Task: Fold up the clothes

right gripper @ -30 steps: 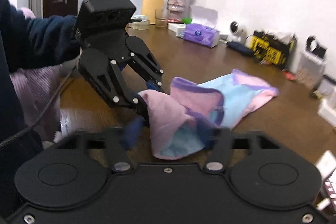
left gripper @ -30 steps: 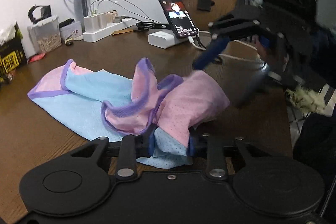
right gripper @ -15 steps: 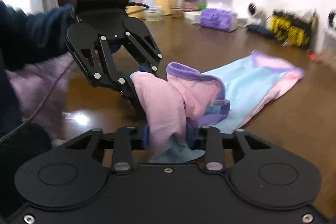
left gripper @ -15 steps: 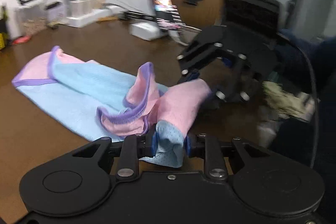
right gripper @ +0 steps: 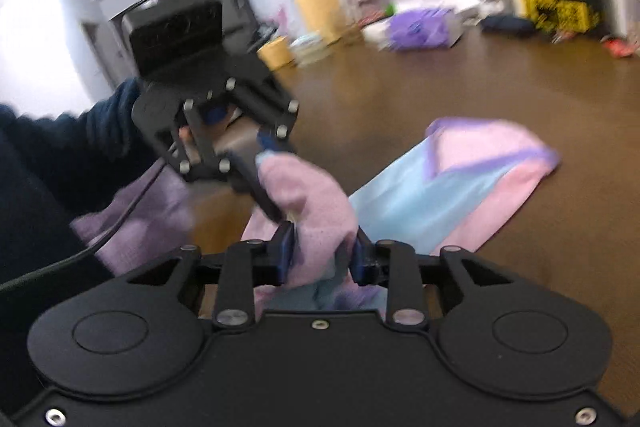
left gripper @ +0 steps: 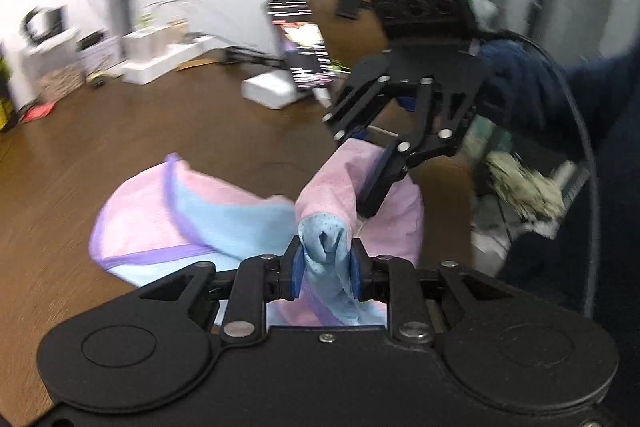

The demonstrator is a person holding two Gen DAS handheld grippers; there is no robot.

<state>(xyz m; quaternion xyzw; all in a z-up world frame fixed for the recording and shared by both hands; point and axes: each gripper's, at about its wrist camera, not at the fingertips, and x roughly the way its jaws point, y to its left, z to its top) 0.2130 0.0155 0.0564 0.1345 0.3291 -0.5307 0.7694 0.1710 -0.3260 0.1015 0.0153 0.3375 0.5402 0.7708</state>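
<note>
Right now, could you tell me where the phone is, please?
In the left wrist view the phone stands propped at the table's far side, right of centre, behind the white box.

Pink-blue, purple-trimmed garment [left gripper: 224, 211]

Blurring across the far clutter [right gripper: 552, 7] on the table [right gripper: 520, 99], labels unreadable. Hiding of the garment's [left gripper: 224, 211] gathered end behind the left gripper's [left gripper: 326, 263] body. Smearing of the phone [left gripper: 304, 55] screen beyond reading.
</note>
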